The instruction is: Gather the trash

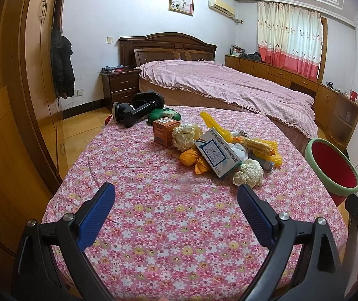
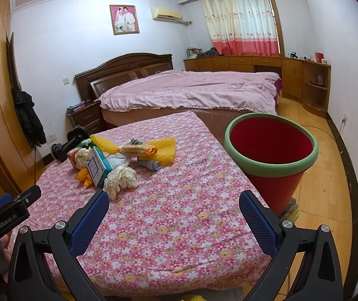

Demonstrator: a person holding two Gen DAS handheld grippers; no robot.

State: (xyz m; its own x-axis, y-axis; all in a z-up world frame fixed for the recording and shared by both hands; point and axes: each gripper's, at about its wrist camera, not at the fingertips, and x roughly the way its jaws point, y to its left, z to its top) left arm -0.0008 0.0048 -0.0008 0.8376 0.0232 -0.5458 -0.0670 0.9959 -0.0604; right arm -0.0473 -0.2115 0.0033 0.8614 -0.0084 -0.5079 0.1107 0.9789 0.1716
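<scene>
Bedroom with pale walls, wooden wardrobe and a bed (image 1: 229,87) under a pink checked cover. Nearer, a table spread with a pink floral cloth (image 1: 168,213).

Toward the far half of that surface, a heap of trash: a blue-and-white medicine box (image 1: 216,154) leaning on top, crumpled cream paper wads (image 1: 249,175) just beside it, yellow-orange wrappers (image 1: 194,160) touching its left side, yellow foam netting (image 1: 261,148) behind, and a small orange box (image 1: 165,131) at the heap's far-left edge. Black suction-cup holder (image 1: 136,110) at the far-left corner, a green item (image 1: 163,114) just beside it.

Red bin with a green rim (image 2: 271,150) beside the right edge of the surface, mouth tilted toward the camera, inside looking empty.

Left gripper (image 1: 176,205) low over the near part of the cloth, blue pads spread wide, holding nothing. Right gripper (image 2: 173,208) likewise spread wide and empty, near the near-right corner, between heap and bin.
</scene>
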